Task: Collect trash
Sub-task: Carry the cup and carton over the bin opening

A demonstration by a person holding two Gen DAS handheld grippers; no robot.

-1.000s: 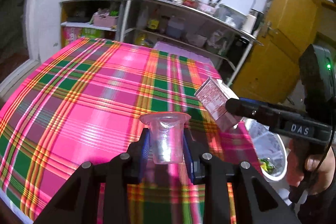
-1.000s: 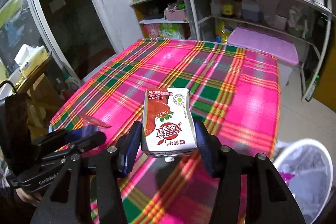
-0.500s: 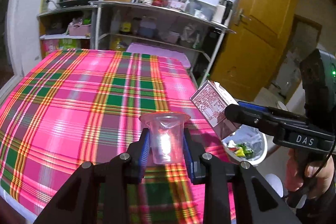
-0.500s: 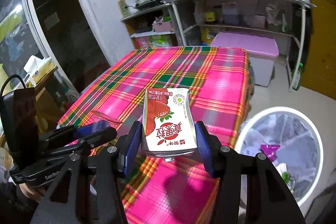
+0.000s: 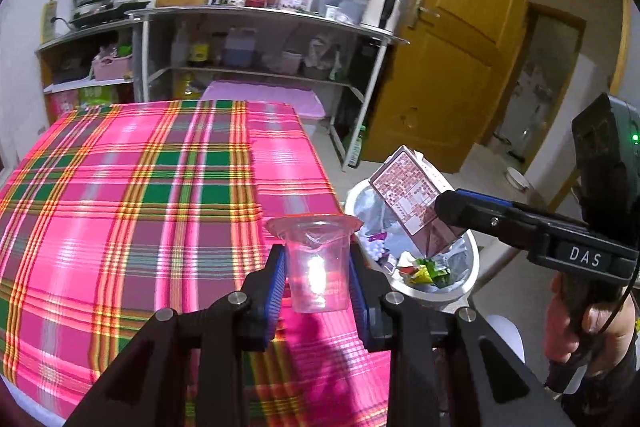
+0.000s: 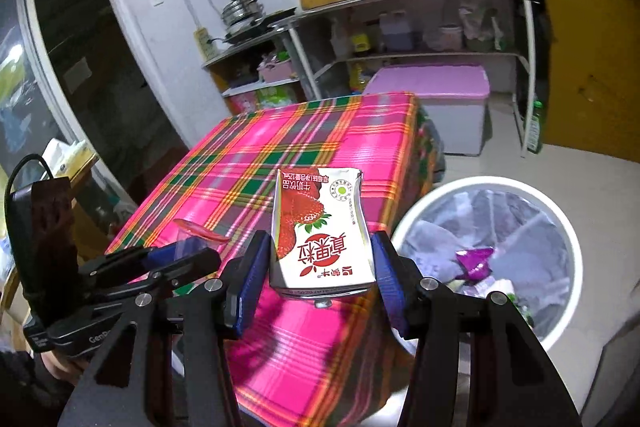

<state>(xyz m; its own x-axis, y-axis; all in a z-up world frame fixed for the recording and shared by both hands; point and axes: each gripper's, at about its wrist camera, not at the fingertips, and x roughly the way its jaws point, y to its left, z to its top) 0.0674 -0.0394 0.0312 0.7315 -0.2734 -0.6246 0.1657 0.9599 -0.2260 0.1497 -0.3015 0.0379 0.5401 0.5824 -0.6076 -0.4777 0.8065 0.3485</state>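
Beside the bench's (image 5: 132, 187) near right corner, where open floor surrounds a white trash bin (image 6: 560, 227), the right hand-held gripper (image 6: 322, 267) clamps a strawberry milk carton (image 6: 320, 231) tilted over the bin's rim, while the left hand-held gripper (image 5: 318, 279) pinches an upright clear plastic cup (image 5: 316, 263) above the bench edge.

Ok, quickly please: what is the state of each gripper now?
Left gripper: closed on the clear plastic cup.
Right gripper: closed on the strawberry milk carton.

Left wrist view faces shelves (image 5: 260, 39) across table (image 5: 120, 187); right wrist likewise; both share bin (image 6: 480, 195).
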